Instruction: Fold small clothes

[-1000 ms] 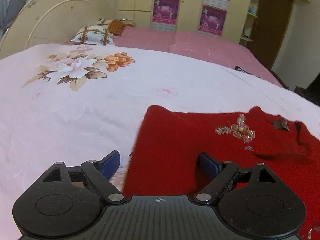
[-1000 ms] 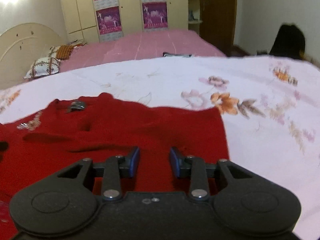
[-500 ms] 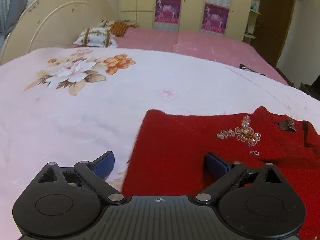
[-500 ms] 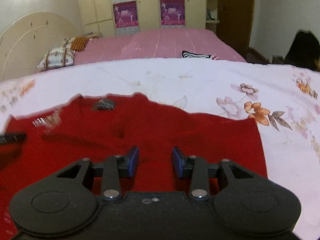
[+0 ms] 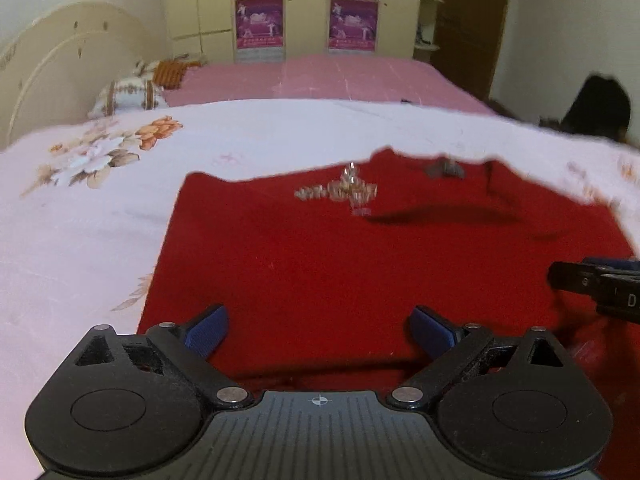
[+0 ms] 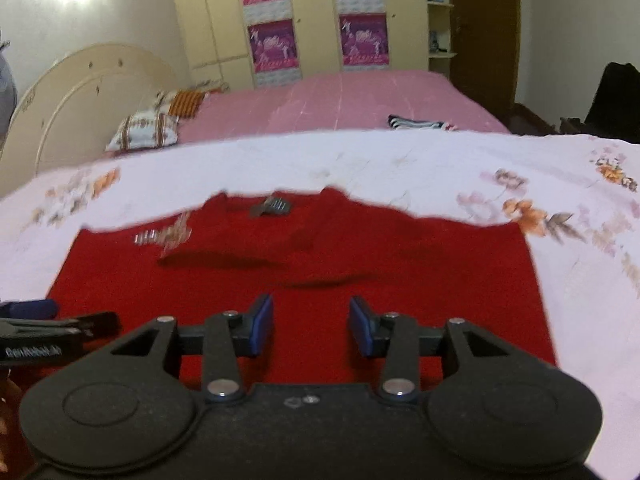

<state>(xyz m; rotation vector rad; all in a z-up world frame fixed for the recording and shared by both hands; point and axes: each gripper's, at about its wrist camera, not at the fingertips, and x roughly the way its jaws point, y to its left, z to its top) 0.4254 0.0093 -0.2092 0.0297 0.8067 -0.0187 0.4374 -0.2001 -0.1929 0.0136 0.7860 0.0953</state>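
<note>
A small red knit sweater (image 5: pixel 360 264) with a beaded ornament (image 5: pixel 344 192) lies flat on the pale floral bedspread (image 5: pixel 100 220); it also shows in the right wrist view (image 6: pixel 360 264). My left gripper (image 5: pixel 318 330) is wide open, empty, over the sweater's near left part. My right gripper (image 6: pixel 311 325) is open, empty, over the near middle of the sweater. The right gripper's tip shows at the right edge of the left wrist view (image 5: pixel 600 284); the left gripper's tip shows at the left edge of the right wrist view (image 6: pixel 52 328).
A second bed with a pink cover (image 5: pixel 328 76) and pillows (image 5: pixel 128 96) stands behind. A cream headboard (image 5: pixel 60 72) is at the left, wardrobes with posters (image 5: pixel 308 20) at the back. Striped cloth (image 6: pixel 420 124) lies on the pink bed. A dark object (image 5: pixel 600 108) is at the right.
Both grippers have drawn back and turned toward each other, so each now sees the other's tip. The right gripper has opened wider. The sweater lies as before.
</note>
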